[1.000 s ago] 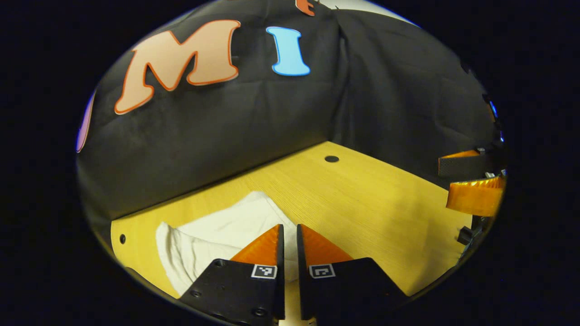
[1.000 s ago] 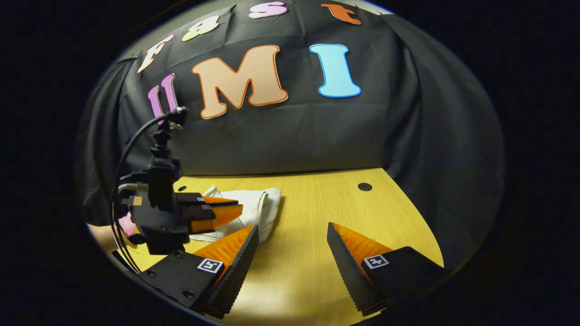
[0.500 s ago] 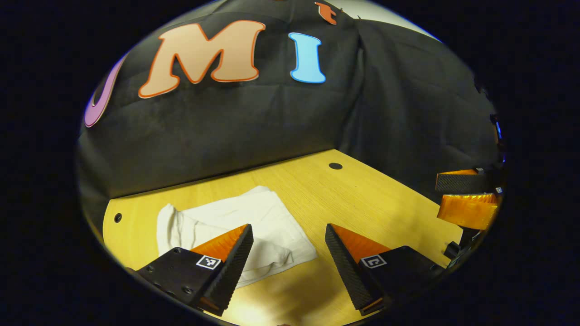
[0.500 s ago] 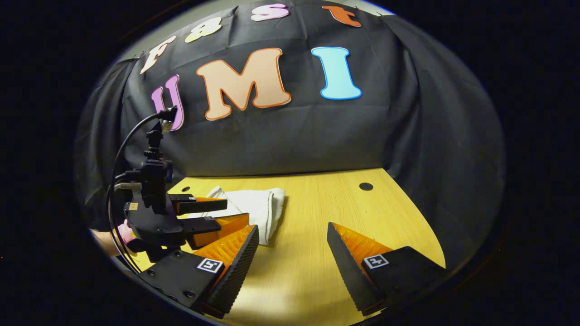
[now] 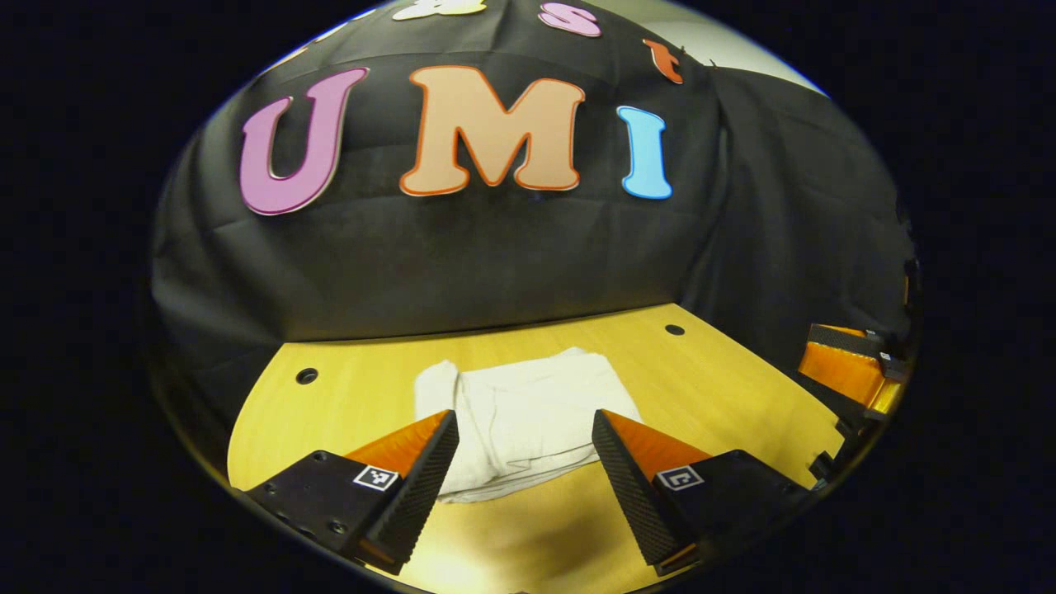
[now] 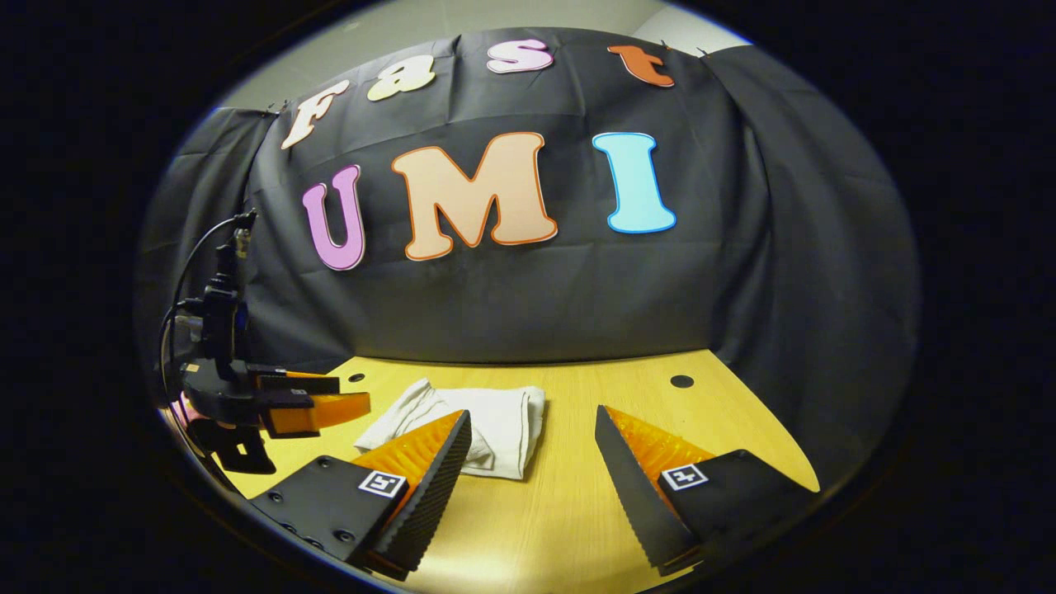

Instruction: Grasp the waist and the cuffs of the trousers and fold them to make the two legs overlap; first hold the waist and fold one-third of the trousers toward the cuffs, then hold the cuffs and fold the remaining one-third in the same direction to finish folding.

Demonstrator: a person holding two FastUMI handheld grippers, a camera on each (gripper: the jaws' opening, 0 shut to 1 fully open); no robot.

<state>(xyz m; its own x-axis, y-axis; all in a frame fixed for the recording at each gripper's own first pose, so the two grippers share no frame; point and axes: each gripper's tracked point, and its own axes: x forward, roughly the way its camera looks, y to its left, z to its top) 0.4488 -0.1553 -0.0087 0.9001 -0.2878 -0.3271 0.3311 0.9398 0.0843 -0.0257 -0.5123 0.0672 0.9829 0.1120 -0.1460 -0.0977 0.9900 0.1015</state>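
The white trousers (image 5: 524, 412) lie folded into a small flat bundle on the yellow wooden table (image 5: 726, 388). My left gripper (image 5: 523, 422) hangs open just in front of the bundle's near edge, with nothing between its fingers. In the right gripper view the same bundle (image 6: 487, 417) sits left of centre. My right gripper (image 6: 532, 417) is open and empty, with the bundle's right edge beside its left finger. The left gripper (image 6: 326, 394) shows at the left edge of that view, raised above the table.
Black cloth walls close the table at the back and right. Small dark holes mark the tabletop (image 5: 306, 376) (image 5: 674, 329) (image 6: 681, 381). The right gripper (image 5: 850, 363) shows at the right edge of the left gripper view. Bare table (image 6: 577, 462) extends right of the bundle.
My left gripper, shut a second ago, opened and drew back and up from the bundle, swinging to face it squarely. The right gripper stayed open and also pulled back slightly.
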